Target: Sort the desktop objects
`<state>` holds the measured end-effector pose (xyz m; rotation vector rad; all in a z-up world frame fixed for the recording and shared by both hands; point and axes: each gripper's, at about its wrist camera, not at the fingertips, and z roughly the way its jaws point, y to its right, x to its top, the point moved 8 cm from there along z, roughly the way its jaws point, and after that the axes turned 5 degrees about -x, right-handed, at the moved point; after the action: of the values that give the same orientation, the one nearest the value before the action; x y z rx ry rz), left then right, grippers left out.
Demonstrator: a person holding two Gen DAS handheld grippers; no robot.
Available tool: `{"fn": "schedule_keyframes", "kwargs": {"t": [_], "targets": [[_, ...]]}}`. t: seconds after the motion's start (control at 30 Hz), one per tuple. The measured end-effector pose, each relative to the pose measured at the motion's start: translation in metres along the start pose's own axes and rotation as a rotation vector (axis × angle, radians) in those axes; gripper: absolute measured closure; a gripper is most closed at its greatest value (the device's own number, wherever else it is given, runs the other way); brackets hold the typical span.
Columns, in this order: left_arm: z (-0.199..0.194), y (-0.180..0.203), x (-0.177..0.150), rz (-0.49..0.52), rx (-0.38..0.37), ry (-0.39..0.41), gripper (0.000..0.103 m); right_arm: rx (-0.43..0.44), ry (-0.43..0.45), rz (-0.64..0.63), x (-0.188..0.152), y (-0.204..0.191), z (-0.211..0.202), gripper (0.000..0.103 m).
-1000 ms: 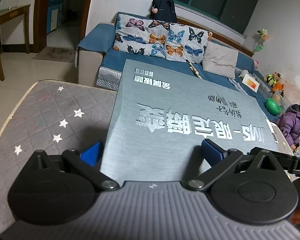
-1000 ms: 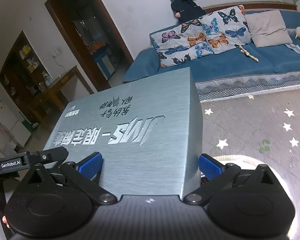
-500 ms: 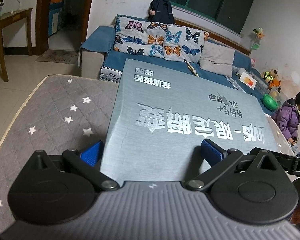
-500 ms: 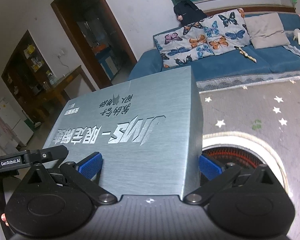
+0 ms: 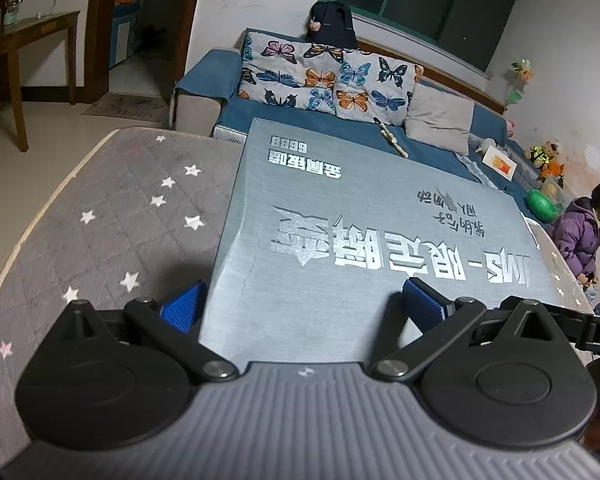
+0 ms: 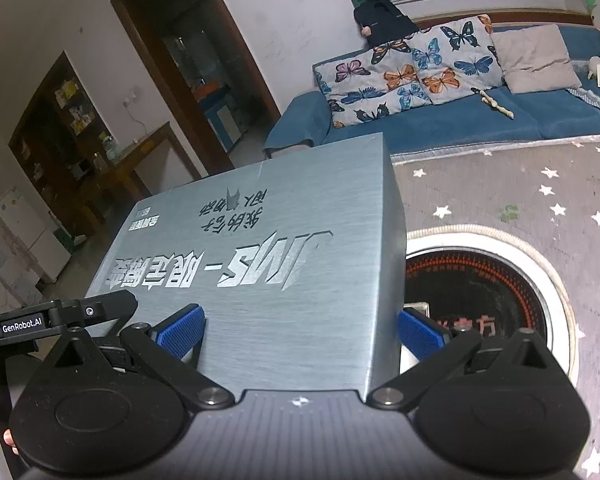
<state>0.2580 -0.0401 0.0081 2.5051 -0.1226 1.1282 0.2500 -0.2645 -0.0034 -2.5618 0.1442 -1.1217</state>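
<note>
Left wrist view: the silver box (image 5: 372,240) sits wedged between the left tool (image 5: 304,304) pads, its long axis running left to right across to the right tool (image 6: 300,330), which clamps its right end. The box hangs above the starred table (image 5: 112,216), with the round burner (image 6: 488,280) just right of it.
</note>
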Motion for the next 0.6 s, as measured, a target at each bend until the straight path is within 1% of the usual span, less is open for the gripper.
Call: {"fn": "schedule_keyframes", "kwargs": {"t": [0.37, 0.6], "targets": [[-0.016, 0.001, -0.027, -0.006, 0.023, -0.005, 0.000, 0.005, -0.016, 0.000, -0.028, -0.002, -0.009, 0.000], [-0.021, -0.001, -0.040, -0.022, 0.021, -0.017, 0.000, 0.002, -0.016, -0.008, -0.044, -0.003, -0.014, 0.000]]}}
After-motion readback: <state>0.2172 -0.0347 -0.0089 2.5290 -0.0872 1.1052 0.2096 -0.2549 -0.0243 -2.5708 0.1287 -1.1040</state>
